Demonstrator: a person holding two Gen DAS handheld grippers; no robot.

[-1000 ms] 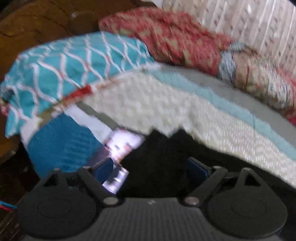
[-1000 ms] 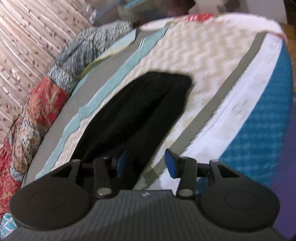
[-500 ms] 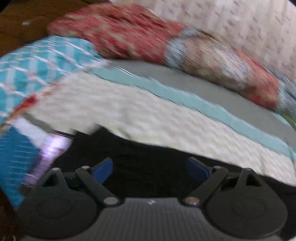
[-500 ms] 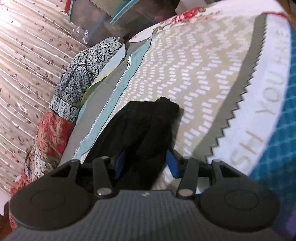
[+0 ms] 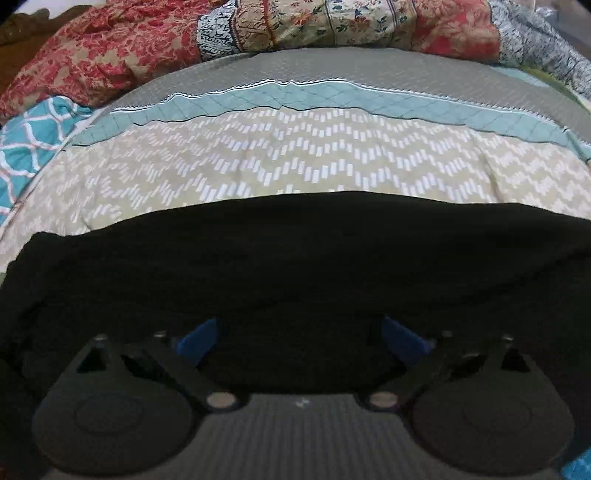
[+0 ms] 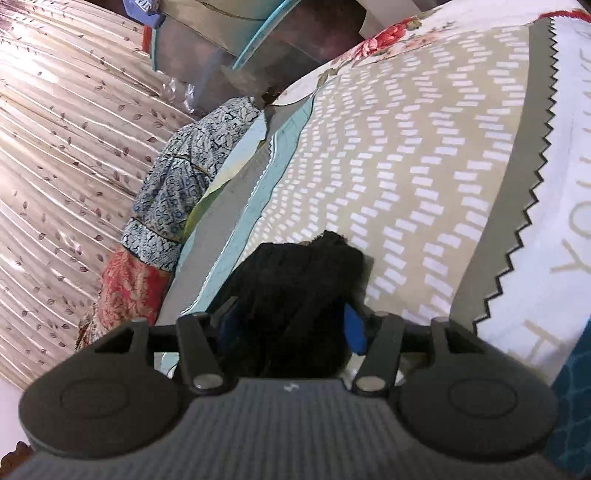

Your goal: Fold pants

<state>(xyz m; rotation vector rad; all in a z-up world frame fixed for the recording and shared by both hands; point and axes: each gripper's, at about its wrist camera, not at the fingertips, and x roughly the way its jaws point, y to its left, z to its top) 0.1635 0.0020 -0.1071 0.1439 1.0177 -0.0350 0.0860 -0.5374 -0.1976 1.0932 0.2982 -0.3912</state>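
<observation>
Black pants (image 5: 295,254) lie flat across the bed's chevron quilt (image 5: 295,162), filling the lower half of the left wrist view. My left gripper (image 5: 301,334) is open, its blue pads spread wide just over the near edge of the pants. In the right wrist view one end of the pants (image 6: 295,280) bunches up between the blue pads (image 6: 352,328) of my right gripper (image 6: 290,325), which is open around the cloth, not closed on it.
A red and patterned bedspread (image 5: 258,33) is heaped along the far side by a pleated curtain (image 6: 55,147). A teal patterned pillow (image 5: 26,144) lies at the left. The quilt's white lettered border (image 6: 561,184) runs at the right, toward the bed's edge.
Both grippers have moved in over the pants. The left view swung right, away from the bed's corner, to face the pants squarely. The right gripper's jaws now straddle the pants' end.
</observation>
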